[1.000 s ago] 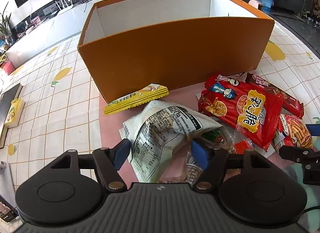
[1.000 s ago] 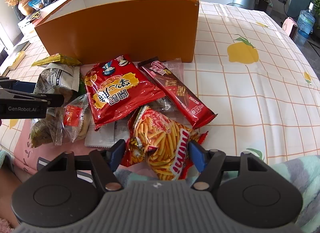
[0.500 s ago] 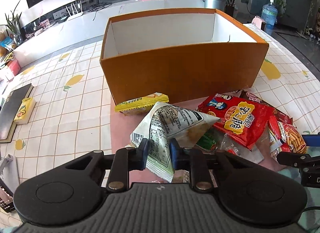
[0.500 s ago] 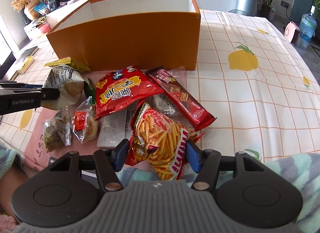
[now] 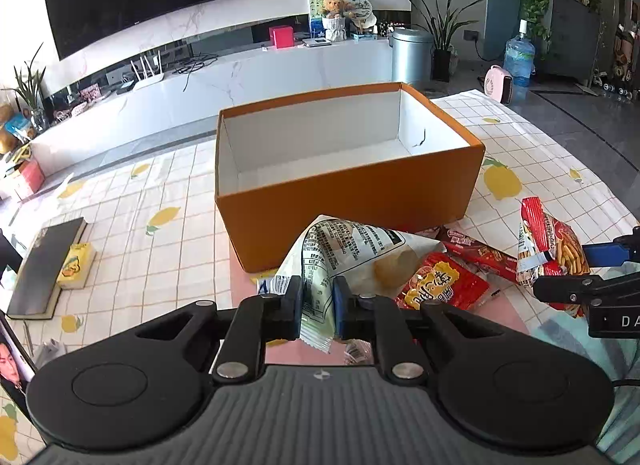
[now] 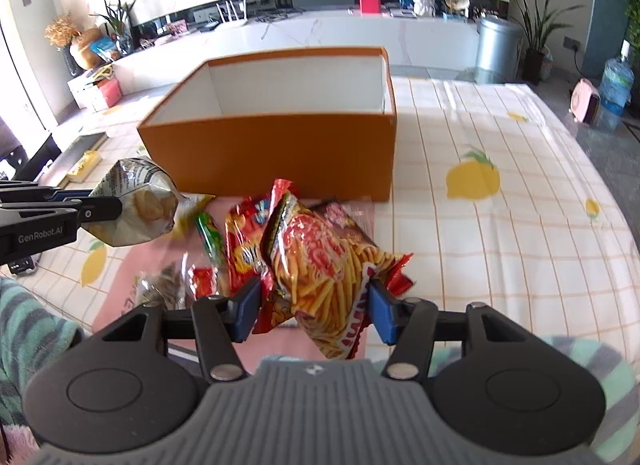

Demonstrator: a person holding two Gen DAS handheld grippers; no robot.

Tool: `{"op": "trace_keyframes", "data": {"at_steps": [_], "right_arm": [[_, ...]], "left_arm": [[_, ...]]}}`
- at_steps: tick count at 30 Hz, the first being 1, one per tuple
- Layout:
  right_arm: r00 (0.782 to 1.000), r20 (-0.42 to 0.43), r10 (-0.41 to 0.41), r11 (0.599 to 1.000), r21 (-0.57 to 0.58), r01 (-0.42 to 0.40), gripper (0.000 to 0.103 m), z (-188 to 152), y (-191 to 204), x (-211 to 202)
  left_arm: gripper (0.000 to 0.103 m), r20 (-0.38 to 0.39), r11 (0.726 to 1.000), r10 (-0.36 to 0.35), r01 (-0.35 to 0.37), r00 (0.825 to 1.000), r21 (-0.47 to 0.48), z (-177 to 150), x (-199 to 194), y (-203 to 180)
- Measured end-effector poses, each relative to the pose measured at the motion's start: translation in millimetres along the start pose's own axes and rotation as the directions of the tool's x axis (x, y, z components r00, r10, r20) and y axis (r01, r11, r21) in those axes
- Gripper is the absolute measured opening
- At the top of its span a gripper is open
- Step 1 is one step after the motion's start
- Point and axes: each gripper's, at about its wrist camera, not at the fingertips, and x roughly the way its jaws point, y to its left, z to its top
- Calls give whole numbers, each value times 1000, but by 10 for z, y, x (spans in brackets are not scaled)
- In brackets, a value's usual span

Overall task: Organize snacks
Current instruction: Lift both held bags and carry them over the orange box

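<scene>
An open orange box (image 5: 352, 197) with a white, empty inside stands on the lemon-print tablecloth; it also shows in the right wrist view (image 6: 272, 145). My left gripper (image 5: 318, 301) is shut on a pale green-white chip bag (image 5: 352, 249) and holds it above the table in front of the box; the bag also shows in the right wrist view (image 6: 136, 205). My right gripper (image 6: 314, 307) is shut on a red fries bag (image 6: 320, 261) and holds it lifted; the bag also shows in the left wrist view (image 5: 548, 241). Red snack packs (image 5: 444, 285) lie below.
More snack packs (image 6: 208, 241) lie on a pink mat (image 5: 248, 297) in front of the box. A dark book (image 5: 44, 265) and a small yellow pack (image 5: 76, 271) lie at the left. A patterned sleeve (image 6: 28, 329) shows at the lower left.
Both grippers closed on their bags and rose. The left lifted the chip bag off the pile; the right lifted the fries bag. The box now appears lower and farther.
</scene>
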Motion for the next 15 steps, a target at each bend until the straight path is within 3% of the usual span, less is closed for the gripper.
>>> {"op": "trace_keyframes", "data": {"at_steps": [7, 15], "right_arm": [[996, 82, 28, 998, -62, -23, 54, 414, 101, -160], [990, 128, 62, 991, -128, -45, 54, 920, 233, -67]], "left_arm": [[16, 71, 998, 38, -41, 997, 44, 324, -109, 18], [15, 112, 995, 59, -68, 992, 77, 709, 43, 61]]}}
